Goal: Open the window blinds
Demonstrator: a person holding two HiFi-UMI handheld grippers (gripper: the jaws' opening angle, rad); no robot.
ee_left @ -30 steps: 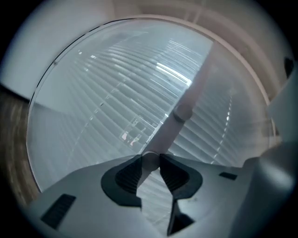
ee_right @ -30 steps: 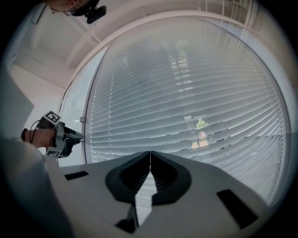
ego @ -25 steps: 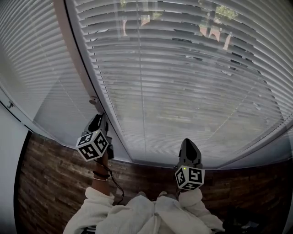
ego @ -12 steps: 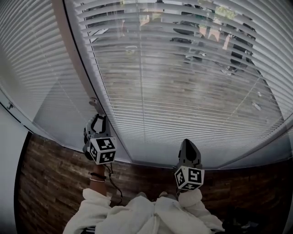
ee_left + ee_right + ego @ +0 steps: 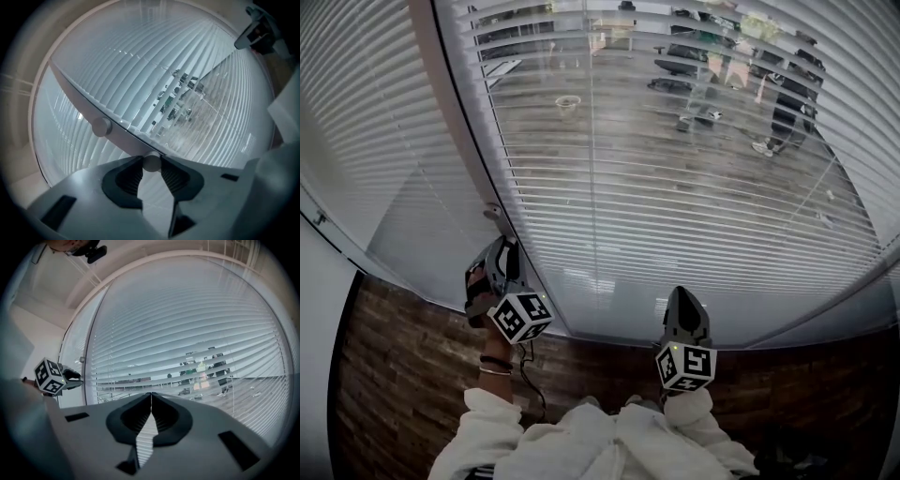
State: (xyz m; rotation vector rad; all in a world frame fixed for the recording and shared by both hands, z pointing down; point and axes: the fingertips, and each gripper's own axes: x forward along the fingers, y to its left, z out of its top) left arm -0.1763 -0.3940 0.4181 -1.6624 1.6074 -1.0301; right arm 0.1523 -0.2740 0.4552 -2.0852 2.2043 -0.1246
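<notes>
White slatted window blinds (image 5: pixel 675 187) fill the pane ahead, their slats tilted so the street outside shows through; they also appear in the left gripper view (image 5: pixel 211 108) and the right gripper view (image 5: pixel 187 329). My left gripper (image 5: pixel 504 247) reaches to the frame at the blind's lower left. In its own view the left gripper (image 5: pixel 151 162) is shut on the white round tilt wand (image 5: pixel 151 163), pinched at the fingertips. My right gripper (image 5: pixel 684 302) hovers level before the lower middle of the blinds, and its jaws (image 5: pixel 151 393) are shut with nothing between them.
A white vertical frame post (image 5: pixel 450 103) separates this pane from a second blind (image 5: pixel 356 122) on the left, whose slats stay closed. A small round knob (image 5: pixel 101 126) sits on the frame. Dark wood planking (image 5: pixel 403 375) lies below the sill.
My left gripper has rolled about its own axis, turning its marker cube, with the wand in it. The slats have tilted open and far more of the outside shows. The right gripper stayed still.
</notes>
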